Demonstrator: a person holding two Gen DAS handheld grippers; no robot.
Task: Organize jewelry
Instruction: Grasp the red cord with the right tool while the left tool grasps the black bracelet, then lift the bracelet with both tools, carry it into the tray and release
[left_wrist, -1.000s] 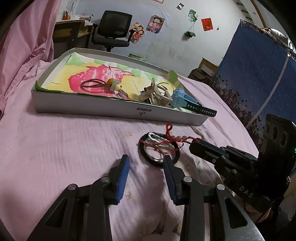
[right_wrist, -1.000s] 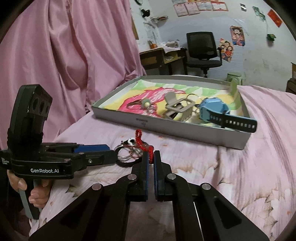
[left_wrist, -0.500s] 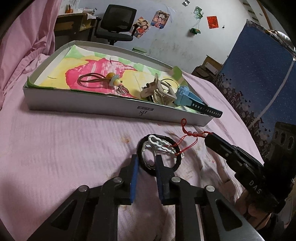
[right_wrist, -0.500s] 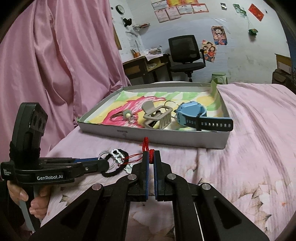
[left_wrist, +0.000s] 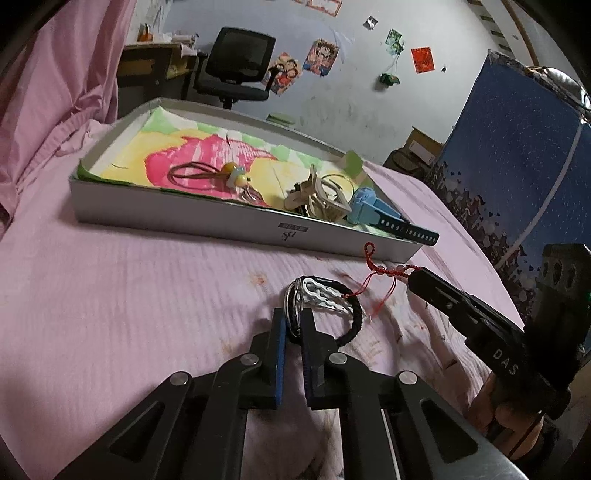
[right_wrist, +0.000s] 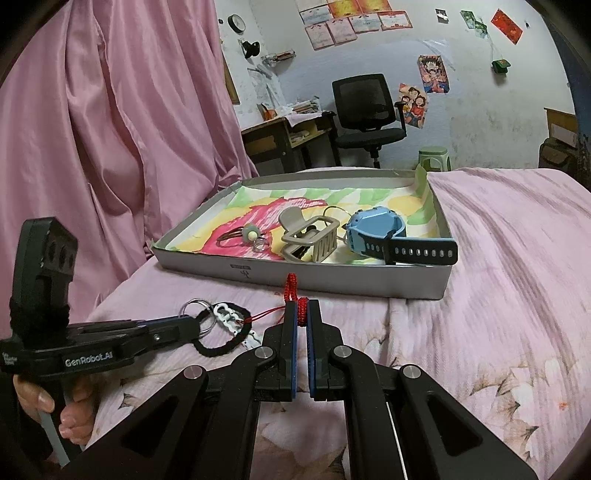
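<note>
1. Pink bedspread (left_wrist: 129, 295) fills the scene, with the grey tray (left_wrist: 184, 218) sitting on it.
2. Inside the tray: blue watch (right_wrist: 376, 232), beige hair claw (right_wrist: 310, 240), brown hair tie (left_wrist: 195, 173).
3. Left gripper (left_wrist: 293, 321) pinches the metal key rings (left_wrist: 291, 299) beside the black braided bracelet (left_wrist: 351, 325), on the bedspread near the tray.
4. Right gripper (right_wrist: 303, 314) is clamped on the red knotted cord (right_wrist: 302, 310).

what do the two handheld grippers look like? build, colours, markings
Both are matte black scissor-linkage grippers with silver pivot bolts and blue pads inside the fingers. The left gripper carries white "GenRobot.AI" lettering on its body and a black block with round holes on top. The right gripper shows "DAS" lettering, a similar holed block and a small green light. No sleeves or cables are visible.
</note>
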